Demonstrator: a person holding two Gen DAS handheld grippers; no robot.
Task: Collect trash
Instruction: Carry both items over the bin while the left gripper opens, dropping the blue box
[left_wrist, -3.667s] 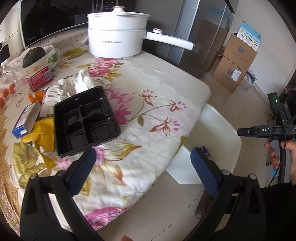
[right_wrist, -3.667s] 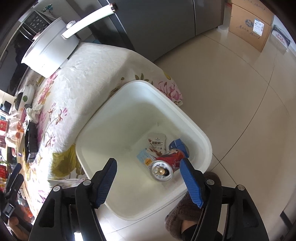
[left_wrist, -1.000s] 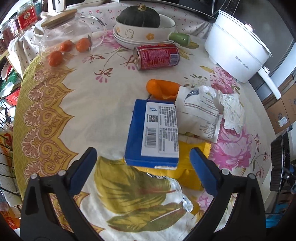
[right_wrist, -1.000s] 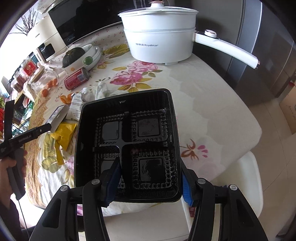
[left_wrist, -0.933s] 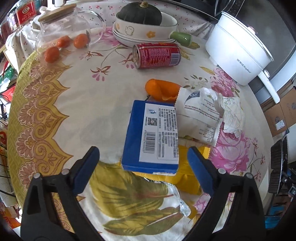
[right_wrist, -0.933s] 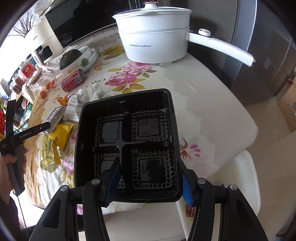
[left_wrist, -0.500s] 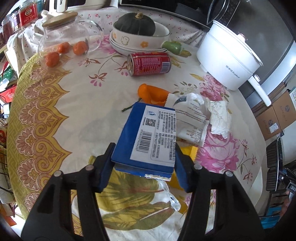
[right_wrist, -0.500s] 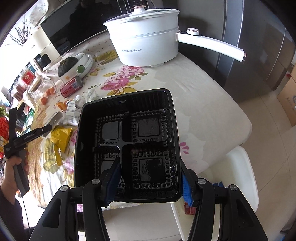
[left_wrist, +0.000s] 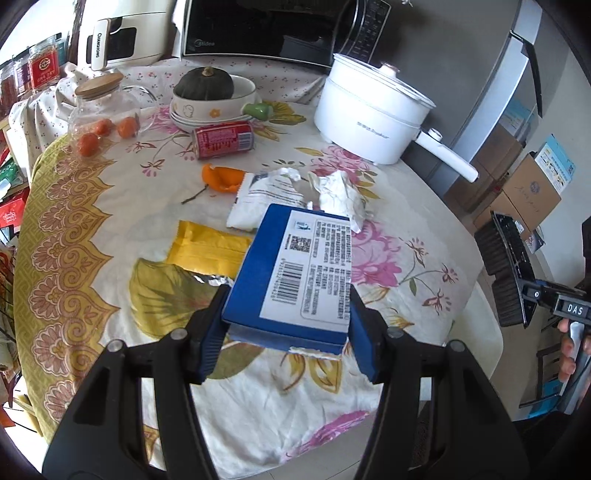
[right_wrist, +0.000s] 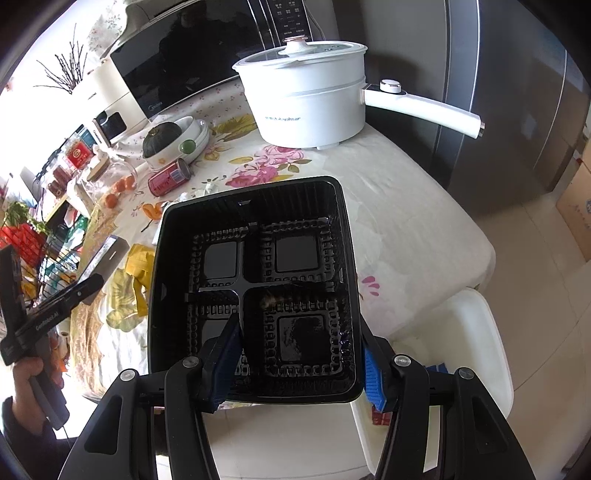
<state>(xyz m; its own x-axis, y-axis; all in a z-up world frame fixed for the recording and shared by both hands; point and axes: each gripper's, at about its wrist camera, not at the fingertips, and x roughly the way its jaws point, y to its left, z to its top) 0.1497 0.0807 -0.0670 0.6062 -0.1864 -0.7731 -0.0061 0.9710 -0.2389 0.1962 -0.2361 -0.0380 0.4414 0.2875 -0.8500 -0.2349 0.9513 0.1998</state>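
The left gripper (left_wrist: 286, 330) is squeezed shut on a blue box (left_wrist: 295, 273), one pad on each side, and the box is held up above the table. The right gripper (right_wrist: 295, 363) is clamped on the near edge of a black tray (right_wrist: 255, 284), which is held up in the air near the table edge. A white bin (right_wrist: 476, 332) is seen on the floor below the tray, just beside the table, and a bit of red and blue trash can be made out inside it. So some trash looks to be in the bin, and two more pieces are being carried but are not yet dropped in. Still left on the flowered tablecloth (left_wrist: 110, 206) are a yellow wrapper (left_wrist: 207, 245), a white packet (left_wrist: 258, 201), a crumpled tissue (left_wrist: 341, 192), an orange peel (left_wrist: 221, 177) and a red can (left_wrist: 223, 140) lying on its side. A white pot (left_wrist: 369, 114), a bowl with a green pumpkin (left_wrist: 203, 86) and a glass jar (left_wrist: 103, 107) are also on the table. A microwave (left_wrist: 266, 26) is at the back, and cardboard boxes (left_wrist: 532, 192) are on the tiled floor.
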